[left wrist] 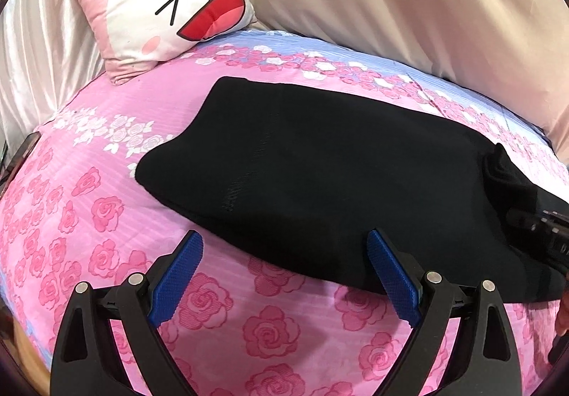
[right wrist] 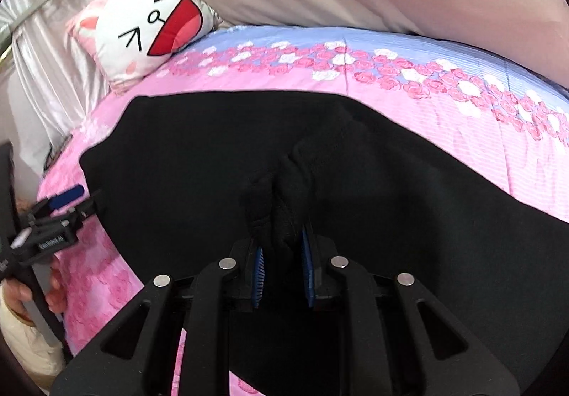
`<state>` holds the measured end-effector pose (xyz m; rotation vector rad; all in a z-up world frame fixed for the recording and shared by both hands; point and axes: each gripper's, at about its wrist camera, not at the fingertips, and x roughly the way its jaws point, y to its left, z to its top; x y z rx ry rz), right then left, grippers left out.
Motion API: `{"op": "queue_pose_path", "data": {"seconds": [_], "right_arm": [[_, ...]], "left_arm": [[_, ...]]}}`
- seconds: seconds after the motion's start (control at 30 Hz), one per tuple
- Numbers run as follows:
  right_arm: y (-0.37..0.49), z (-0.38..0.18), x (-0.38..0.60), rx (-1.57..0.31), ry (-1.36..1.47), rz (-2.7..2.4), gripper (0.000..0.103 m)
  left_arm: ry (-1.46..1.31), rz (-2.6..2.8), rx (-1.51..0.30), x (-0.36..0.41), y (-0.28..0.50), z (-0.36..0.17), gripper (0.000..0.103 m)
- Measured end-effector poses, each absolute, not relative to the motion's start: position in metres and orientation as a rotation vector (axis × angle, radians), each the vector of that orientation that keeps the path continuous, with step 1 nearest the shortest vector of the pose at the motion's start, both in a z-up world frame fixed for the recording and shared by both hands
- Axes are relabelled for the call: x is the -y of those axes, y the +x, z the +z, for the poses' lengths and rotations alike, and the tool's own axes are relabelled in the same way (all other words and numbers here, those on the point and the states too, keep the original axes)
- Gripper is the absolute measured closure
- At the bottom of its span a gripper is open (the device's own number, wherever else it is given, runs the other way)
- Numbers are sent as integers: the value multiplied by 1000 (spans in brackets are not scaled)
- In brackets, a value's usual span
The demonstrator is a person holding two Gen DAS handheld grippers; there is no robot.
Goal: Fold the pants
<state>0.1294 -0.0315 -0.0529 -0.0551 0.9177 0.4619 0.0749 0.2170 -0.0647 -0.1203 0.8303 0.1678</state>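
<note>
Two views show black pants on your pink rose-print bedspread. From your left wrist, the pants (left wrist: pixel 302 164) lie as a flat, dark, folded slab across the bedspread (left wrist: pixel 106 218), a cat-face pillow (left wrist: pixel 160 4) beyond them. Your left gripper (left wrist: pixel 284 271) is spread wide and holds nothing; the near edge of the pants sits between its blue pads (left wrist: pixel 391 275). From your right wrist, the pants (right wrist: pixel 213 164) fill the middle, bunched into a ridge at your right gripper (right wrist: pixel 282 246), whose blue pads are clenched on that pinched cloth.
</note>
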Motion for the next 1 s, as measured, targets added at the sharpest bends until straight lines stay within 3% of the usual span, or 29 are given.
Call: {"op": "queue_pose_path", "data": {"seconds": [0.1, 0.17, 0.2, 0.43, 0.5, 0.57, 0.63, 0.8, 0.93, 1.0], "right_arm": [[118, -49, 19, -882, -179, 458, 71], [106, -39, 20, -838, -183, 456, 38], [100, -35, 21, -813, -180, 451, 36], [113, -53, 14, -869, -204, 461, 36], [118, -58, 13, -859, -210, 440, 48], [119, -54, 13, -862, -205, 437, 74], [118, -42, 10, -877, -190, 469, 89], [100, -49, -5, -896, -285, 520, 88], [91, -40, 3, -852, -185, 529, 74], [83, -20, 3, -816, -115, 582, 74]], "left_arm": [[-125, 160, -845, -217, 77, -68, 12], [-145, 150, -851, -221, 77, -69, 12], [-171, 138, -857, -224, 75, -70, 12], [-217, 125, -873, -228, 75, -75, 12], [-220, 123, -871, -228, 75, -75, 12], [-232, 120, -868, -230, 74, -75, 12], [-240, 118, -864, -231, 73, -74, 12], [-242, 120, -864, -231, 72, -74, 12], [-259, 123, -856, -236, 67, -71, 12], [-254, 145, -847, -246, 59, -68, 12]]}}
